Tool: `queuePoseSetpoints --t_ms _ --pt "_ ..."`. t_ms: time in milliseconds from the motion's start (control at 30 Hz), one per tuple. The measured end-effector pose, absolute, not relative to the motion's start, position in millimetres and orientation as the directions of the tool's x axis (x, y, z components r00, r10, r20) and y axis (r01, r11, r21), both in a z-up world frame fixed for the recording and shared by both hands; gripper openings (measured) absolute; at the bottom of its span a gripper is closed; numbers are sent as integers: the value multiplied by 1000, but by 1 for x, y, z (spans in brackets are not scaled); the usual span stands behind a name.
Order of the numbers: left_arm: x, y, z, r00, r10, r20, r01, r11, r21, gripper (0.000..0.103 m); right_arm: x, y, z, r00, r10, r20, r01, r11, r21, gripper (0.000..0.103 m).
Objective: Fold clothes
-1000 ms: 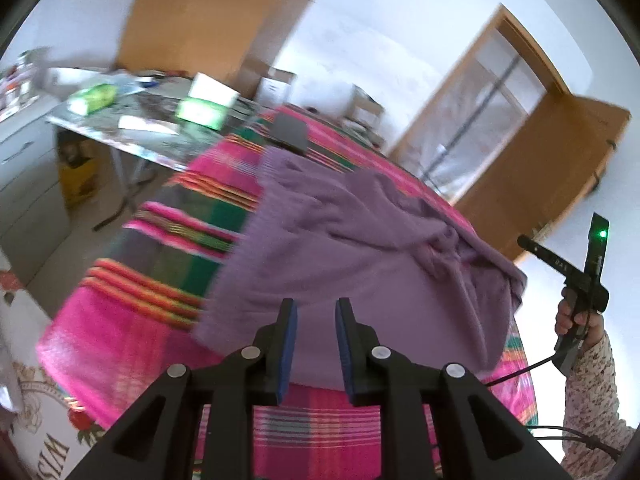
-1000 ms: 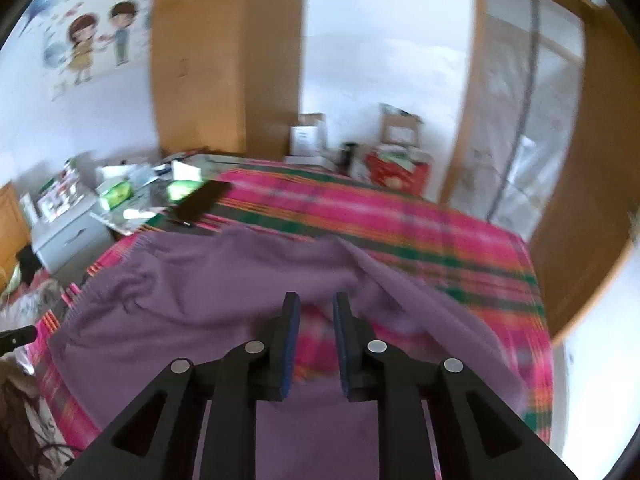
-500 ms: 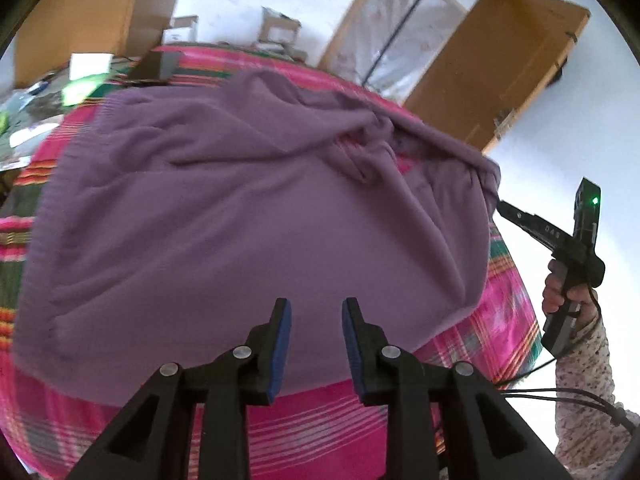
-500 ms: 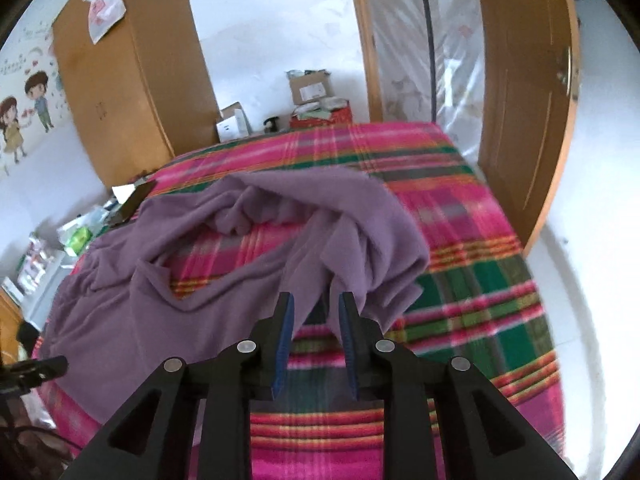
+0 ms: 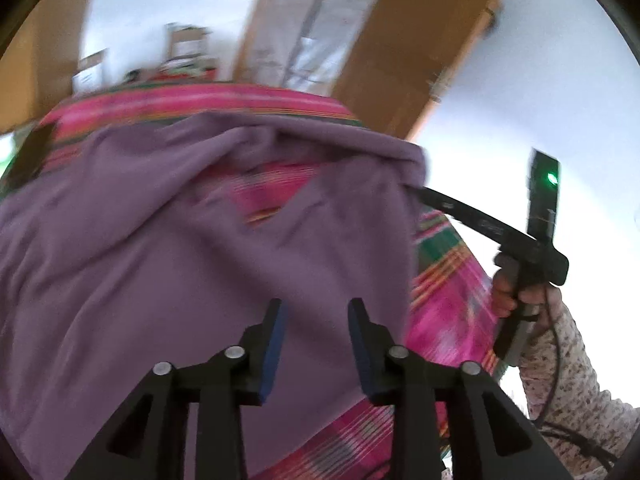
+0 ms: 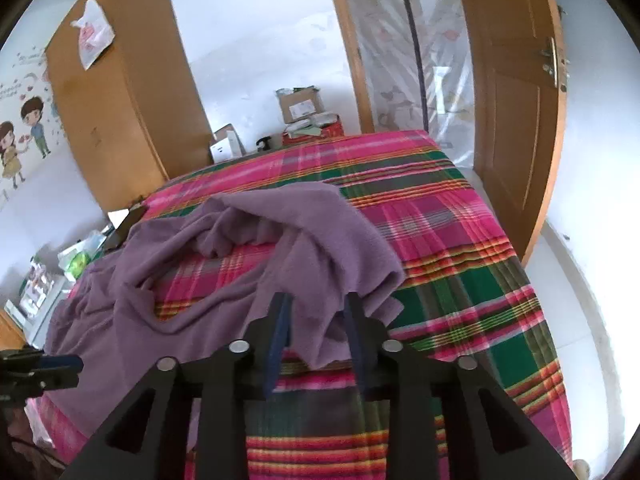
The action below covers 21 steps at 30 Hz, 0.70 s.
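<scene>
Plaid bedspread (image 6: 460, 248): purple garment (image 6: 320, 240) bunched nearer right gripper (image 6: 316, 320); both grippers' jaws just widened, unclenched, left gripper (image 5: 316, 328) empty.

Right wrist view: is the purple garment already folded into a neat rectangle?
No, the purple garment lies crumpled and spread unevenly across the plaid bedspread.
</scene>
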<state>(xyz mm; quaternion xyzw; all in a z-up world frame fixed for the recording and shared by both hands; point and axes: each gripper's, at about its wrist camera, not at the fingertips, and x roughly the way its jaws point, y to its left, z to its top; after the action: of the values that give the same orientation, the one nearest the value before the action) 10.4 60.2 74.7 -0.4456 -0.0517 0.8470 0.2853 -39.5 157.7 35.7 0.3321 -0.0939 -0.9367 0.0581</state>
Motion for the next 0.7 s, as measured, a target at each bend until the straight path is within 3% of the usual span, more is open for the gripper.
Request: queuePoseSetpoints --t_ms 133,400,567,700 --pt "-9 99 78 -397 553 -733 -488 -803 -342 35 -48 155 37 -770 -165 -616 68 -982 178 40" --pt "-61 145 69 -271 547 -792 -545 -765 -342 35 -62 161 30 -735 -183 -653 124 -983 136 40" --pt "-81 158 61 -208 560 -802 -531 -753 -388 35 -66 166 29 -714 -207 -669 163 -978 129 20" --pt "-83 178 56 -159 532 -831 -572 -736 -362 35 -68 168 30 -706 -223 -672 188 -974 126 12"
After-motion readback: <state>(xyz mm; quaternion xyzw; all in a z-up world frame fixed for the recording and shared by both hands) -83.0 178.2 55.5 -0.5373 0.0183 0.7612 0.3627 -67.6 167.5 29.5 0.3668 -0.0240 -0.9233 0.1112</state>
